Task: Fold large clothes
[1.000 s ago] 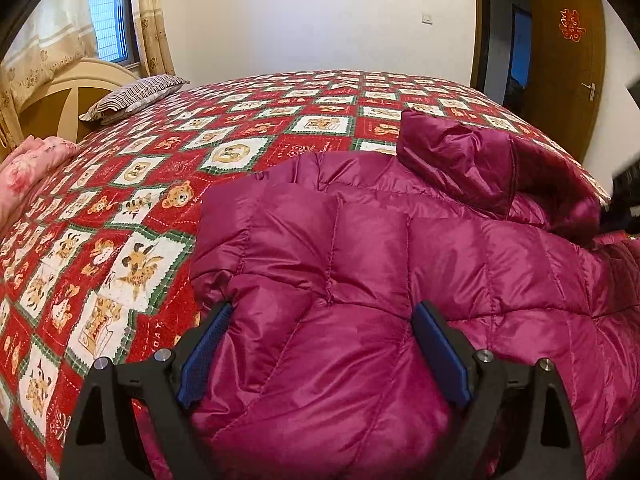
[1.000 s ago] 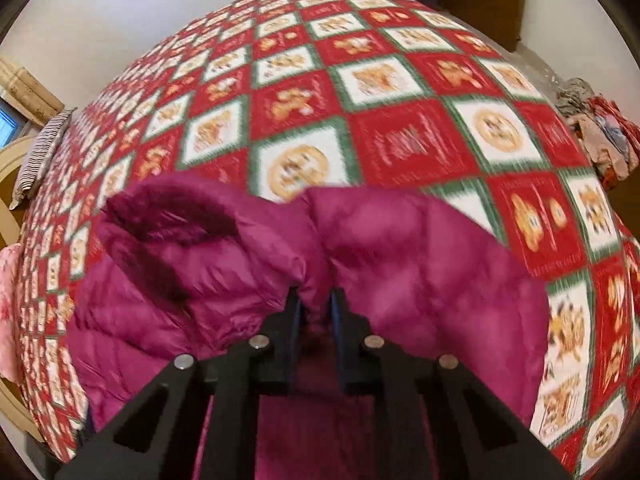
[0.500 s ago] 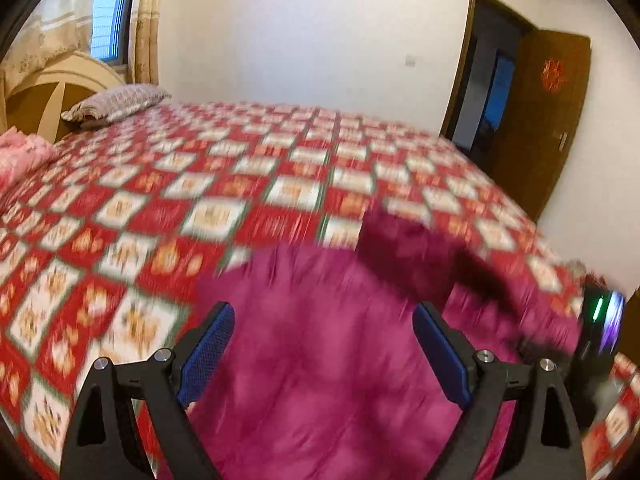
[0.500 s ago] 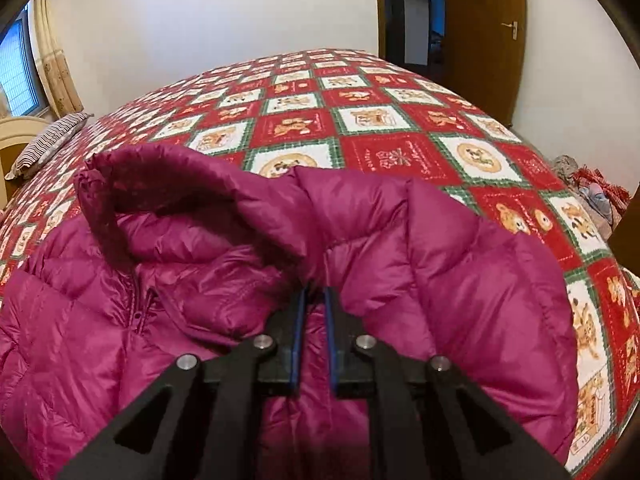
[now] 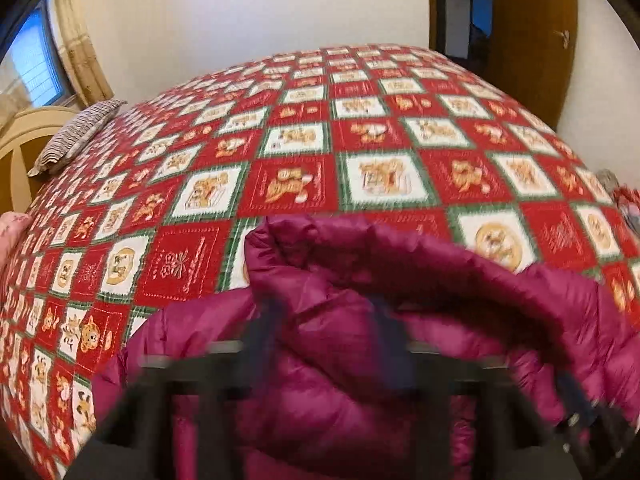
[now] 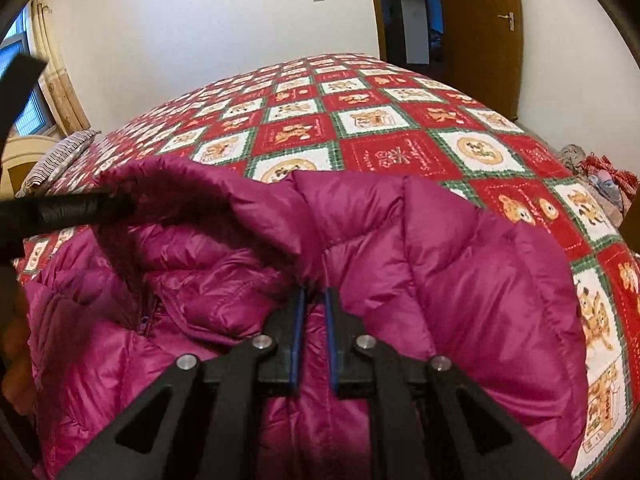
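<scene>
A magenta puffer jacket (image 6: 440,272) lies on the bed. My right gripper (image 6: 314,292) is shut on a fold of it near the collar, holding the fabric raised. In the left wrist view the jacket (image 5: 340,380) fills the bottom, its hood rim (image 5: 400,248) raised. My left gripper (image 5: 326,320) is badly blurred; its fingers stand over the jacket, closer together than before, and I cannot tell whether they are shut. In the right wrist view the left gripper (image 6: 132,202) appears at the left edge, its tip at the hood rim.
A red, white and green patterned bedspread (image 5: 372,136) covers the bed. A striped pillow (image 5: 76,136) and a cream headboard (image 5: 20,148) are at the far left. An open wooden door (image 6: 480,40) is at the right. A clothes pile (image 6: 600,180) lies beside the bed.
My left gripper has swung over to the hood area and its fingers have come closer together. My right gripper stays shut on the jacket and has lifted the fold slightly.
</scene>
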A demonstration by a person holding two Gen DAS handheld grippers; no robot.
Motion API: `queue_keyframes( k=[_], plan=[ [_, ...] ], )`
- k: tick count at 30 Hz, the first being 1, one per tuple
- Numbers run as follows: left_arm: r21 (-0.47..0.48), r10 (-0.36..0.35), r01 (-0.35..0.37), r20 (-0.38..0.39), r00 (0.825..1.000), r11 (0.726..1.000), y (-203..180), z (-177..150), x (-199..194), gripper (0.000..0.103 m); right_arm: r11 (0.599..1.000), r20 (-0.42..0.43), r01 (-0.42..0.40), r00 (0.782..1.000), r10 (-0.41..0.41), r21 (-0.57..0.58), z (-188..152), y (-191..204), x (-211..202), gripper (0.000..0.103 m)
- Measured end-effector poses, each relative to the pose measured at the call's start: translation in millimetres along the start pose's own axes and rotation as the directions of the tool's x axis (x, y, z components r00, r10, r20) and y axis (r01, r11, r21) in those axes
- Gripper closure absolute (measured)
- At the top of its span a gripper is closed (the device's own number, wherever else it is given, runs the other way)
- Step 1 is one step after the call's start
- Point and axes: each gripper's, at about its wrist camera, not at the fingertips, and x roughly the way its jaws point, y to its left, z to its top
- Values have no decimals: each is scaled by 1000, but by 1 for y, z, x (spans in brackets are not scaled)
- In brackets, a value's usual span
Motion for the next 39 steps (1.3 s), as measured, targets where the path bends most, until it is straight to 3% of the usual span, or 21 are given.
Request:
queue_keyframes(
  k=[2, 6, 8, 10, 12, 16, 20, 23, 26, 29, 32, 33, 35, 39],
  plan=[
    [-26, -44, 45, 4, 999, 999, 15, -6, -4, 84, 1000, 1, -1, 1000, 1, 2, 0, 0, 0, 92],
    [-92, -88, 92, 45, 995, 991, 43, -26, -24, 85, 1000, 0, -2, 1000, 2, 2, 0, 0, 0, 92],
    [-135, -101, 102, 20, 995, 986, 54, -41, -21, 85, 1000, 0, -2, 1000, 2, 3, 1, 0, 0, 92],
    [-217, -132, 125, -18, 991, 968, 65, -57, -8, 85, 1000, -1, 0, 1000, 0, 1, 1, 0, 1, 92],
    [-297, -181, 178, 19, 983, 938, 77, -75, -1, 85, 1000, -1, 1, 1000, -1, 0, 1, 0, 1, 92],
    [-309, -154, 181, 110, 982, 934, 72, -92, -2, 84, 1000, -4, 0, 1000, 0, 1, 1, -2, 3, 92],
    [-348, -180, 218, 138, 974, 912, 78, -96, -1, 83, 1000, -12, -9, 1000, 9, 9, 1, -3, 6, 92],
    [-348, -176, 218, 148, 973, 912, 78, -98, -4, 83, 1000, -46, 18, 999, -18, 0, 6, -3, 0, 92],
    [-343, -169, 212, 151, 974, 915, 77, -97, -5, 83, 995, 62, 97, 993, -97, 1, 17, -3, -36, 87],
    [-337, -163, 206, 151, 975, 919, 77, -97, -6, 83, 993, 108, 90, 989, -99, 82, 46, -1, -55, 82],
    [-339, -165, 208, 152, 975, 918, 77, -98, -6, 83, 992, 49, 23, 998, -30, 122, 83, 15, -30, 72],
    [-339, -166, 209, 152, 974, 917, 77, -97, -6, 83, 993, 20, 8, 1000, -11, 120, 93, 22, -15, 63],
    [-338, -167, 210, 151, 974, 917, 78, -98, -6, 83, 993, -46, -7, 999, 12, 115, 100, 35, 12, 60],
    [-347, -183, 227, 155, 971, 910, 80, -98, -5, 83, 990, -198, -72, 975, 95, 121, 67, 46, 42, 60]
  ],
)
